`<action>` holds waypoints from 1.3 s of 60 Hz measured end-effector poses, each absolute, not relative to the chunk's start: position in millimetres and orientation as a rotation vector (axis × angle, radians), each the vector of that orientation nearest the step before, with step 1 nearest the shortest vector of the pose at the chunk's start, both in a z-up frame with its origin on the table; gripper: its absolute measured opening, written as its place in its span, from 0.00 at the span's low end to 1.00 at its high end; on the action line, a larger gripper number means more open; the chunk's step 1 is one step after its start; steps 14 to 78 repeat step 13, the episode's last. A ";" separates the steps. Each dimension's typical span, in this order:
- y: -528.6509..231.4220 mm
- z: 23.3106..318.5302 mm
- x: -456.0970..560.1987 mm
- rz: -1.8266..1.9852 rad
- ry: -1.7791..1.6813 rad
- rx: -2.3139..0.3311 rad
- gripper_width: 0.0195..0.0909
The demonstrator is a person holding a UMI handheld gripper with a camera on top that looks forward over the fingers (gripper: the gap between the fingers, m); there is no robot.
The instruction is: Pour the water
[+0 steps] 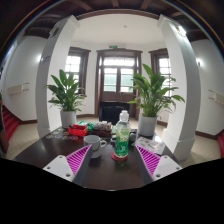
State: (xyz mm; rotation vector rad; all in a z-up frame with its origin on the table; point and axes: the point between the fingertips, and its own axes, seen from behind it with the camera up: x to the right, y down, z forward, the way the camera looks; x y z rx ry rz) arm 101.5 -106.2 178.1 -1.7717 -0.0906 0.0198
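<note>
The gripper (112, 160) is released, its purple pads spread wide with nothing grasped. A clear water bottle (122, 135) with a green label stands upright on the dark bench (100, 172), between the fingers and just ahead of them. Farther left on the bench sits a red object (76, 130), and two potted plants (67, 95) flank the far doorway.

- Gripper (113, 160) — two fingers, white outer edges.
- Pads (78, 158) — magenta, triangular, ridged with fine diagonal lines, one on each finger's inner face.
</note>
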 end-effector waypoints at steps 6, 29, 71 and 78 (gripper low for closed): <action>-112.0 176.6 104.7 -0.008 -0.078 -1.793 0.93; -115.8 179.0 106.2 -0.019 -0.068 -1.786 0.93; -115.8 179.0 106.2 -0.019 -0.068 -1.786 0.93; -115.8 179.0 106.2 -0.019 -0.068 -1.786 0.93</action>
